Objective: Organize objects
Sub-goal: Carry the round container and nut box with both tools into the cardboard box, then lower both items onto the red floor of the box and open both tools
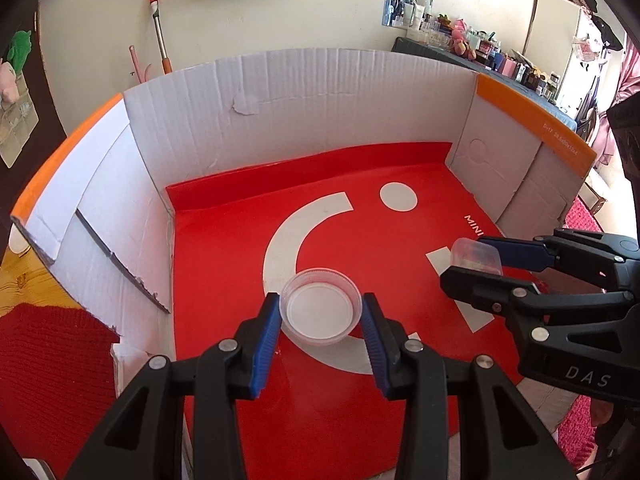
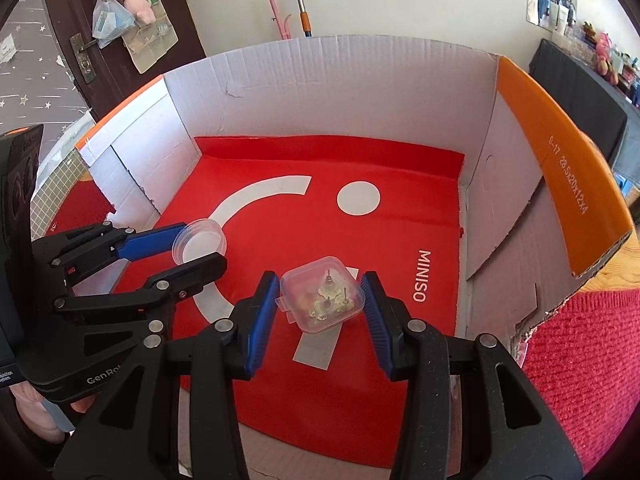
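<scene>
Clear plastic, round: a shallow round tub (image 1: 321, 313) sits between the blue pads of the left gripper (image 1: 321, 336), low centre of the left wrist view; the same round tub (image 2: 199, 241) shows at left of the right wrist view.
Clear plastic, square: a small square box (image 2: 323, 294) with little gold pieces inside, pinched between the pads of the right gripper (image 2: 323, 308), centre of the right wrist view; seen again as the square box (image 1: 478, 256) at right of the left wrist view.
Left tongs: pads (image 1: 266, 342) press on both sides of the round tub, which is held above the red floor.
Right tongs: pads (image 2: 262, 320) close on the square box from either side; whether it rests on the floor I cannot tell.
Side by side: the two grippers are near each other, apart, each with its own container.
Cardboard box (image 1: 304, 92): white corrugated walls, orange-edged flaps, surrounds both.
Red sheet (image 2: 360, 252): lines the box floor, white shapes and "MINISO" printed on it.
Beyond: mop handle (image 1: 160, 34) against the wall, upper left of the left wrist view.
</scene>
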